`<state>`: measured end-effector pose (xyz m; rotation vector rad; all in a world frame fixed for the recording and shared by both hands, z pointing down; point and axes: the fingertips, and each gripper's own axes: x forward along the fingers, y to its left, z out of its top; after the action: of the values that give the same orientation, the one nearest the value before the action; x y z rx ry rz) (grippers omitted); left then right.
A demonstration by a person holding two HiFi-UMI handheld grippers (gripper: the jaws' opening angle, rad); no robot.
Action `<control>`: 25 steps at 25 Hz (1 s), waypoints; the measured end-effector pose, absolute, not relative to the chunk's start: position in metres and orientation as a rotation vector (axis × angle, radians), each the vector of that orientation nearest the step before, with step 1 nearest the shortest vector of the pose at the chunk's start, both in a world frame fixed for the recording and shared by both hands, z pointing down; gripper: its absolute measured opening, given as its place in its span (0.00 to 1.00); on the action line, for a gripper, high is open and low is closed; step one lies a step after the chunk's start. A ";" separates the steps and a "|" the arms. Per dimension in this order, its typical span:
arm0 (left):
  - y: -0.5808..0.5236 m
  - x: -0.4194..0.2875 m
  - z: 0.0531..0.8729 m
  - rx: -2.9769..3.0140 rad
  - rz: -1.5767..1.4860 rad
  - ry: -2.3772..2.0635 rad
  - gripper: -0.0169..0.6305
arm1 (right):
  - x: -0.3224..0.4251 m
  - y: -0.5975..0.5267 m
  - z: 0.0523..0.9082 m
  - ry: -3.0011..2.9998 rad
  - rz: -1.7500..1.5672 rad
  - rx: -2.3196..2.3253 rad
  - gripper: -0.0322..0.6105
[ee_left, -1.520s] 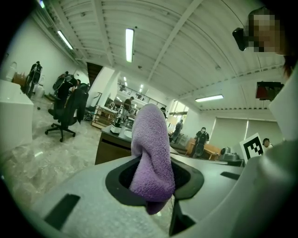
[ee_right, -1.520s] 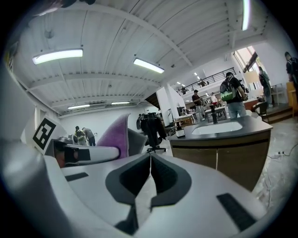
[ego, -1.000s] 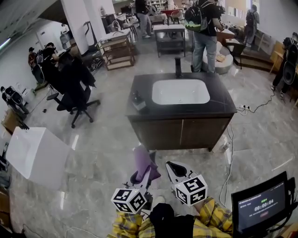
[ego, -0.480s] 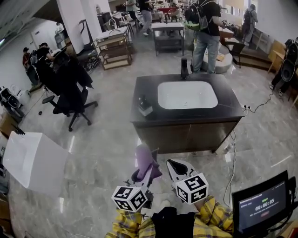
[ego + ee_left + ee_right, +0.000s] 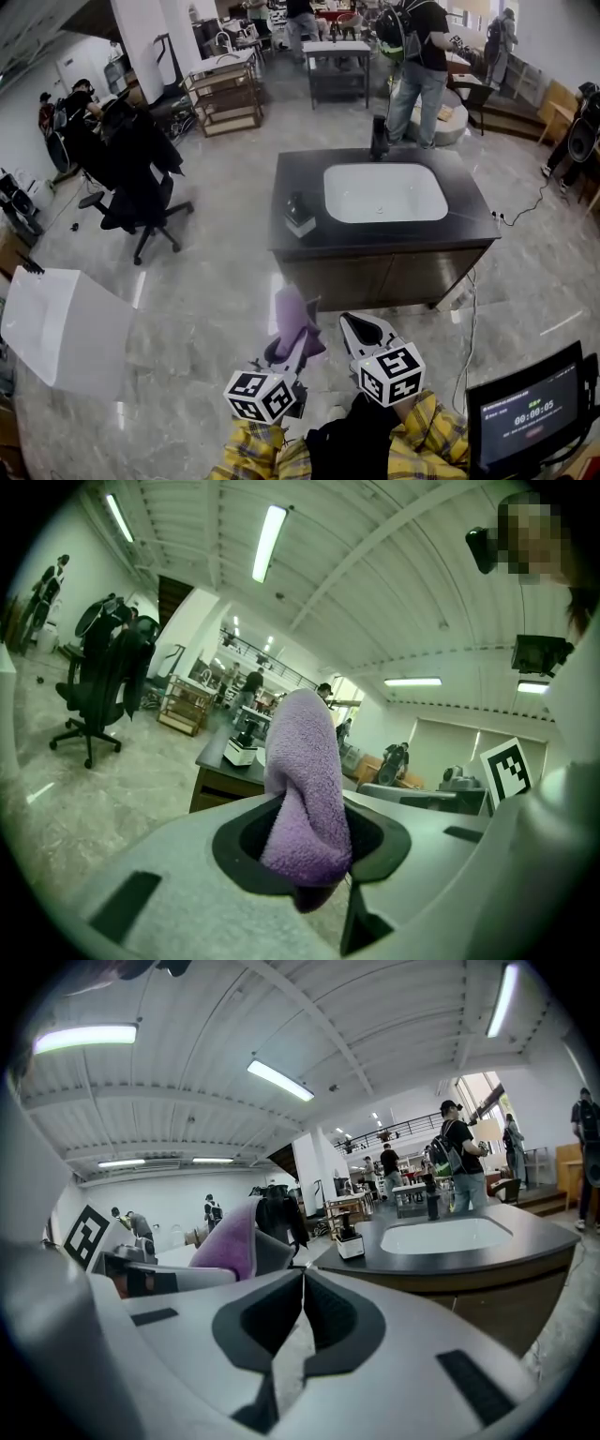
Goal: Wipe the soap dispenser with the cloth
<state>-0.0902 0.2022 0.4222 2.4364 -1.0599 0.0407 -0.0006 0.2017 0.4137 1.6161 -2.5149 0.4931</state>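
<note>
At the near edge, left gripper (image 5: 298, 345): its jaws pinched a purple terry cloth (image 5: 289, 317) by its lower part, and a loose fold stood up past the tips, toward the cabinet.
Beside it, right gripper (image 5: 359, 330): it sat just right of the left one, jaws pressed together with nothing between them.
Soap dispenser (image 5: 298, 216): a small pump bottle, white at the base and dark on top as far as it could be made out. It stood on the left part of the dark stone counter (image 5: 469, 230), close to the left edge and well apart from both grippers.
Counter: it topped a brown wooden cabinet (image 5: 375, 272), with a white rounded basin (image 5: 384, 192) set in the middle and a black tap (image 5: 379, 136) at the far rim.
Surroundings: the floor was pale marble (image 5: 206, 281), a black office chair (image 5: 136, 178) stood far left, and people were standing beyond the counter.
Stage: judged to be the approach. The cloth had not touched the dispenser, so no wiping was done yet.
Risk, tipping: the dispenser looked light and stood near the counter's edge. A sideways rub with the cloth could have knocked it over or pushed it off unless the right gripper steadied it.
Risk, slipping: the cloth was gripped only low down. Dragging the floppy fold hard could have pulled it out of the jaws.
</note>
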 end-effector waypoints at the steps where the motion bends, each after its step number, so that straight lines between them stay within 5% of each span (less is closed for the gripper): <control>1: 0.198 -0.090 0.423 2.437 0.042 -1.060 0.16 | -0.001 0.196 0.413 -2.517 0.488 1.617 0.06; 25: 0.040 -0.064 0.429 2.382 0.021 -1.186 0.16 | 0.022 0.031 0.414 -2.596 0.455 1.493 0.06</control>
<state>-0.0637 0.0401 0.4290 2.3821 -1.1856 0.0210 0.0222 0.0311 0.4141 1.4928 -2.5957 0.4551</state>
